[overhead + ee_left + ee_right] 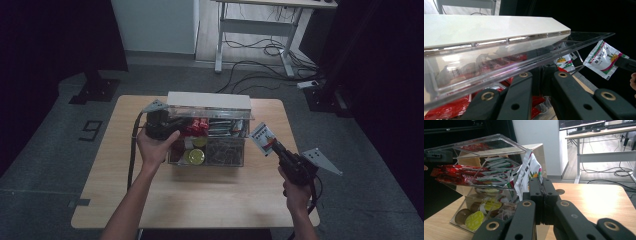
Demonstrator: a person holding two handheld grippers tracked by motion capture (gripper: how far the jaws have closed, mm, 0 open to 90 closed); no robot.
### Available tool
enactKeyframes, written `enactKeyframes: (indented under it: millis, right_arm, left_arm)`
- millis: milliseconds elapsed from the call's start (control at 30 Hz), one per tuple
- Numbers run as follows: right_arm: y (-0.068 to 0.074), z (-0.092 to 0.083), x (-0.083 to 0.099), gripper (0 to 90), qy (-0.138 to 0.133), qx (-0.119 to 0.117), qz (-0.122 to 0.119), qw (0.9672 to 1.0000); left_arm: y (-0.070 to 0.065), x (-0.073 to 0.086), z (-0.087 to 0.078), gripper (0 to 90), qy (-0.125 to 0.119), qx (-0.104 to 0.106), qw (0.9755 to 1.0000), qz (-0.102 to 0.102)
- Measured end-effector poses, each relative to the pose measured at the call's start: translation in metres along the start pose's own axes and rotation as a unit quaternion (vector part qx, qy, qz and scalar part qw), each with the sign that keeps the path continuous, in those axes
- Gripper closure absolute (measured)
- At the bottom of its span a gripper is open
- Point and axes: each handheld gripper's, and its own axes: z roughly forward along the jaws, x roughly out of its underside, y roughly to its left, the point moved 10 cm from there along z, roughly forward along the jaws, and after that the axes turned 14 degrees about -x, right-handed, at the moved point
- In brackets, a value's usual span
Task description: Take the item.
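High view: my left gripper (161, 125) sits left of centre frame at the left end of the clear organiser box (207, 136). My right gripper (278, 148) is right of centre, clear of the box, with a white sachet (262, 138) pinched in its closed jaws just beside the box's right end. The wooden table (200, 190) is bare in the lower frame. Judged from this, the sachet is out of the box or not yet in it; I cannot tell which way it is going

Left gripper view: my jaws rise from the bottom centre, close together; whether they grip the lid (524, 60) I cannot tell, since the tips pass under its edge. The lid is a flat, glossy transparent panel crossing the frame from lower left to upper right, tilted open, with a white strip (486, 27) above it. Red wrappers (451, 110) show beneath at lower left. The sachet (602, 60) hangs at right, flat, crinkled foil with a printed flower

Right gripper view: my jaws are shut on the sachet's (529, 175) lower edge at centre frame; it stands upright and slightly curled. The box (486, 195) fills the left, rigid clear plastic in tiers: red wrappers (454, 175) on top, round yellow-lidded capsules (475, 220) below
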Motion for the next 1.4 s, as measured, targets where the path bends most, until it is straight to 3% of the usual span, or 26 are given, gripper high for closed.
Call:
enactKeyframes:
  millis: [1400]
  right_arm:
    - [-0.042, -0.016, 0.035, 88.5, 0.023, 0.043, 0.032, 0.9983]
  left_arm:
    - [0.000, 0.003, 0.003, 88.0, 0.004, -0.003, 1.0000, 0.000]
